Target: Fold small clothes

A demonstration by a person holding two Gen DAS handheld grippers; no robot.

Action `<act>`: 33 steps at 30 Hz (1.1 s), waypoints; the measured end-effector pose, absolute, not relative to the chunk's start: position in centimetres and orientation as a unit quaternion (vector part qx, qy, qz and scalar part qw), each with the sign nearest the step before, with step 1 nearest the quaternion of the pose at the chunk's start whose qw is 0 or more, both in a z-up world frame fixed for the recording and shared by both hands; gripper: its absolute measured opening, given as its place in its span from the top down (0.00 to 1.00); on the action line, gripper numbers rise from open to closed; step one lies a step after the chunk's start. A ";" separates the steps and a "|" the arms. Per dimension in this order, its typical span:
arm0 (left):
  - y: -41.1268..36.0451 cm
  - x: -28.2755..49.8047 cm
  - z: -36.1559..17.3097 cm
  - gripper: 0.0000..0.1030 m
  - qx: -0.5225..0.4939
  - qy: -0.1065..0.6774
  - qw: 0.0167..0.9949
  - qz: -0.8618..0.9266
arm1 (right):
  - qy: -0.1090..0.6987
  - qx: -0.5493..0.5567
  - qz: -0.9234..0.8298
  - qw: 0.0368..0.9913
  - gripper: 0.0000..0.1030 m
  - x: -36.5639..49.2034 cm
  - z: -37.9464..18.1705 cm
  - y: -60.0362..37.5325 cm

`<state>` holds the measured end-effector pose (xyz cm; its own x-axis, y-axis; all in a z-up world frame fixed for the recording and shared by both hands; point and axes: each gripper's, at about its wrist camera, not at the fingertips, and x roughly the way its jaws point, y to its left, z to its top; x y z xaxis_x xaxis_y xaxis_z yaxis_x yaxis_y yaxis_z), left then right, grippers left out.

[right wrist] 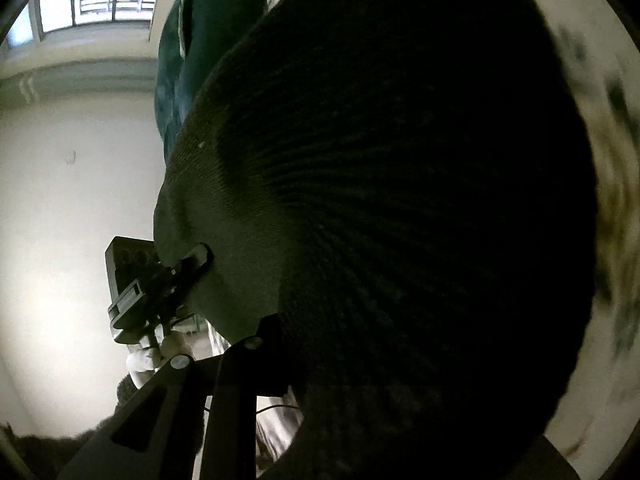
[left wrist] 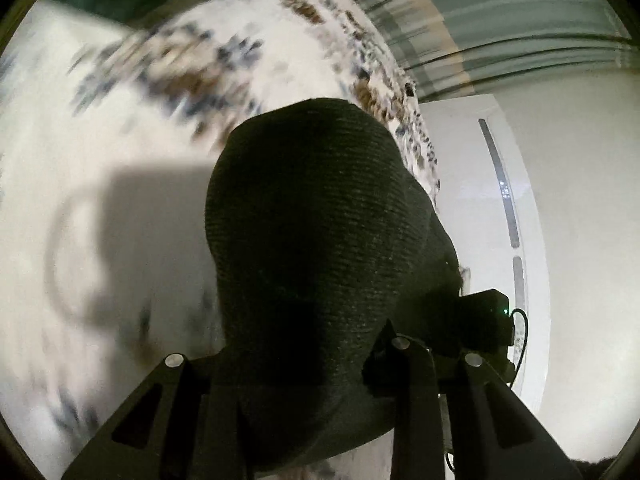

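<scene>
Both views are almost filled by one dark ribbed knit garment (left wrist: 316, 240), lifted off the patterned bed cover (left wrist: 192, 68) and hanging in the air between the two claws. In the left wrist view the left claw (left wrist: 304, 364) has the cloth bunched between its fingers, so it reads as clamped on the garment, though the fingertips are buried in the fabric. In the right wrist view the knit (right wrist: 400, 200) drapes straight over the right claw (right wrist: 304, 360); only one finger (right wrist: 160, 412) shows and the cloth hides the other, so I cannot tell whether that claw is closed on the cloth or merely under it. The left claw also appears in this view (right wrist: 188, 272), beside and ahead of the right one, nipping the edge of the garment. The main risk, as I judge it, is an uneven hold: if the right claw has only a thin pinch or none, the knit could slide out on its side and drop in a heap, spoiling the fold. Stretchy ribbing may also sag between the claws and crease off-line when laid down. The cover is blurred, which suggests quick motion, and a fast swing could flip a loose flap under. With cloth covering both lenses, judging where the edges land will be hard.
</scene>
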<state>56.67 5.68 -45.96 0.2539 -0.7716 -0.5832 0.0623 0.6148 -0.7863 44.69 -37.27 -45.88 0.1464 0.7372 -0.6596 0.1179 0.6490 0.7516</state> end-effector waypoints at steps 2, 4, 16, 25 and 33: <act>4.5 60.9 -46.2 0.75 -0.313 0.538 0.727 -0.289 | 0.603 0.351 0.219 0.682 0.79 48.4 -46.1 -37.5; 3.9 63.7 -47.1 0.74 -0.309 0.542 0.726 -0.289 | 0.600 0.356 0.208 0.686 0.79 51.7 -47.1 -37.7; 1.5 69.3 -51.4 0.59 -0.225 0.594 0.745 -0.205 | 0.657 0.259 0.088 0.703 0.47 60.0 -50.6 -39.8; -1.5 63.3 -45.3 0.00 -0.054 0.536 0.837 -0.093 | 0.616 0.012 -0.087 0.783 0.00 53.6 -44.2 -37.7; -3.2 56.9 -37.3 0.00 -0.009 0.500 0.864 -0.059 | 0.561 -0.003 -0.139 0.816 0.00 47.2 -35.6 -33.9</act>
<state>56.87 -3.21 -37.28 0.4922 -0.1099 -0.8635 0.0924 0.9930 -0.0737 47.15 -33.89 -35.58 0.3312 -0.2306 -0.9150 0.2240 0.9612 -0.1612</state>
